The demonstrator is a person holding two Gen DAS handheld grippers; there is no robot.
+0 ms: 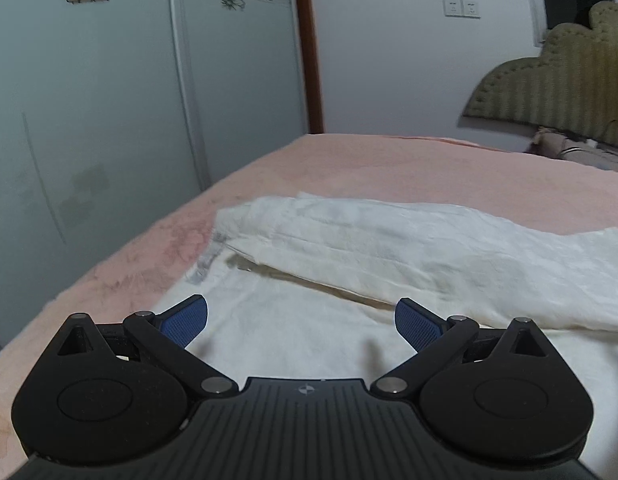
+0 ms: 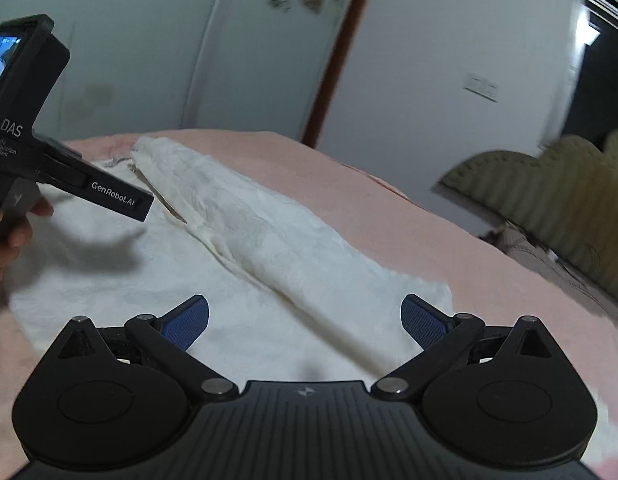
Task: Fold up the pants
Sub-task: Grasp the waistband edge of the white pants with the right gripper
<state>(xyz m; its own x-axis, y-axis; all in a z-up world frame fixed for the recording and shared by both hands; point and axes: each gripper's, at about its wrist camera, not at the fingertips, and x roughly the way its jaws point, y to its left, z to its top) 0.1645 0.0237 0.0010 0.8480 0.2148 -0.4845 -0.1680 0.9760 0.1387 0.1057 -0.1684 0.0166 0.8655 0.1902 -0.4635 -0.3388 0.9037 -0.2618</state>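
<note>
White pants (image 1: 349, 248) lie on a pink bed cover (image 1: 349, 160), one leg folded over the other along a long crease. My left gripper (image 1: 301, 320) hovers open above the near part of the fabric, blue pads (image 1: 187, 320) wide apart and holding nothing. In the right wrist view the same pants (image 2: 249, 232) stretch away to the left. My right gripper (image 2: 305, 322) is open over their near edge, nothing between its pads. The left gripper (image 2: 143, 204) shows at the left, held by a hand (image 2: 9, 232) above the pants; its fingers are hidden edge-on there.
The pink bed cover (image 2: 389, 200) fills the scene. A padded olive headboard (image 1: 549, 92) and bedding (image 1: 581, 152) stand at the right. Frosted wardrobe doors (image 1: 109, 100) with flower prints and a white wall (image 1: 409, 60) rise behind the bed's far edge.
</note>
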